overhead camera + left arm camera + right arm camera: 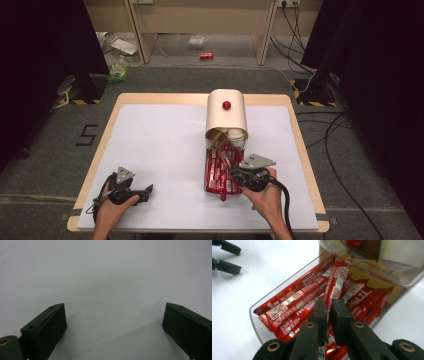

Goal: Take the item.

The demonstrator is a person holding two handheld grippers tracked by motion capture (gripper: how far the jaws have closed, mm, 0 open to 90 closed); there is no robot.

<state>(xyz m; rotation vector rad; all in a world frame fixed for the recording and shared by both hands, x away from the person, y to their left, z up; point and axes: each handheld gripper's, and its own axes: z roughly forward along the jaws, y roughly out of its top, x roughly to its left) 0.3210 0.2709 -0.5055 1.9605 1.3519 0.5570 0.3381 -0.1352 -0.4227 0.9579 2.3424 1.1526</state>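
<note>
A cream, round-topped container [226,120] with a red knob [226,105] stands at the middle of the table. In front of it lies a clear tray [206,172] holding several red Nescafe stick packets [218,175]. My right gripper [234,175] reaches into the tray from the right. In the right gripper view its jaws [329,303] are shut on one red stick packet [336,282], which runs up between the pads above the others in the tray [253,312]. My left gripper [149,190] rests on the mat at the front left, open [113,315] with nothing between its jaws.
A white mat [160,145] covers the wooden table [100,150]. The left gripper [237,260] lies to the far left of the tray. On the floor beyond the table are a red can [206,56], litter and cables [340,150].
</note>
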